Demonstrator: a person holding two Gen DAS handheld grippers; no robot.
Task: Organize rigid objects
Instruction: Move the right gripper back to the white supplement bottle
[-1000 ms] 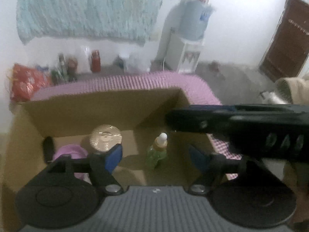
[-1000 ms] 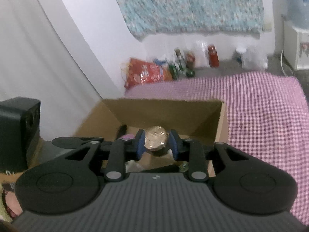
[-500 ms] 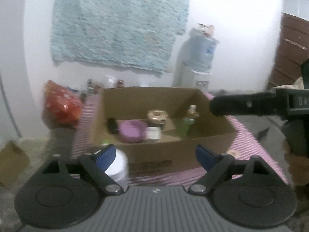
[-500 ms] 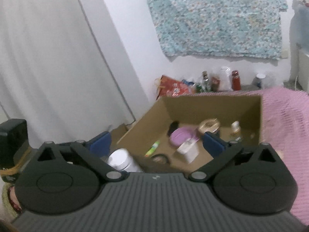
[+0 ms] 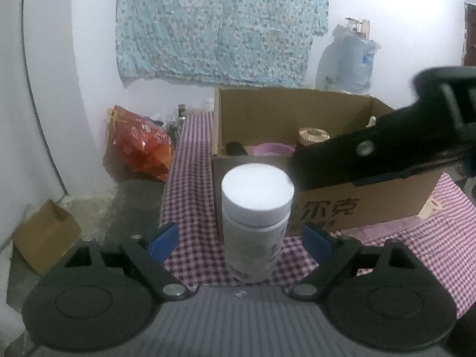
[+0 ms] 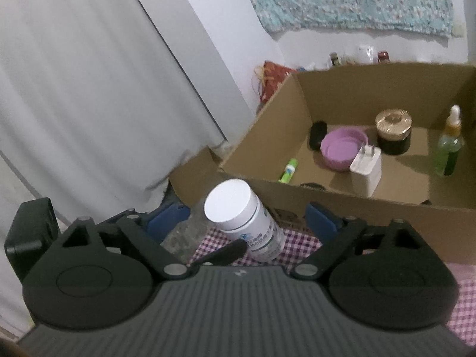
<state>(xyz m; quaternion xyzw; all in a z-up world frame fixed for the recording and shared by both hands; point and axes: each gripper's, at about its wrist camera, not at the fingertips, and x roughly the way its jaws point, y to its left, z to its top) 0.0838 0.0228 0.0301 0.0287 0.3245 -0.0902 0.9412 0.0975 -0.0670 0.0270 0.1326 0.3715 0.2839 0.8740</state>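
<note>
A white bottle with a white cap (image 5: 256,223) stands upright on the purple checked cloth (image 5: 190,184) in front of the cardboard box (image 5: 357,208). My left gripper (image 5: 242,239) is open, with a blue pad on each side of the bottle and apart from it. My right gripper (image 6: 248,218) is open too, above the same bottle (image 6: 242,215). The box (image 6: 357,196) holds a gold-lidded jar (image 6: 393,131), a purple lid (image 6: 343,147), a white charger (image 6: 366,169), a green dropper bottle (image 6: 449,145), a small green tube (image 6: 288,170) and a black item (image 6: 317,131).
The right gripper's black body (image 5: 386,148) crosses the left wrist view over the box's front wall. A red bag (image 5: 139,142) and several bottles sit on the floor by the wall. A small cardboard box (image 5: 44,235) lies on the floor at left. A white curtain (image 6: 89,89) hangs left.
My right gripper has let go of the gold-lidded jar, which now stands in the box, and opened. Both grippers have pulled back and dropped to the white bottle in front of the box.
</note>
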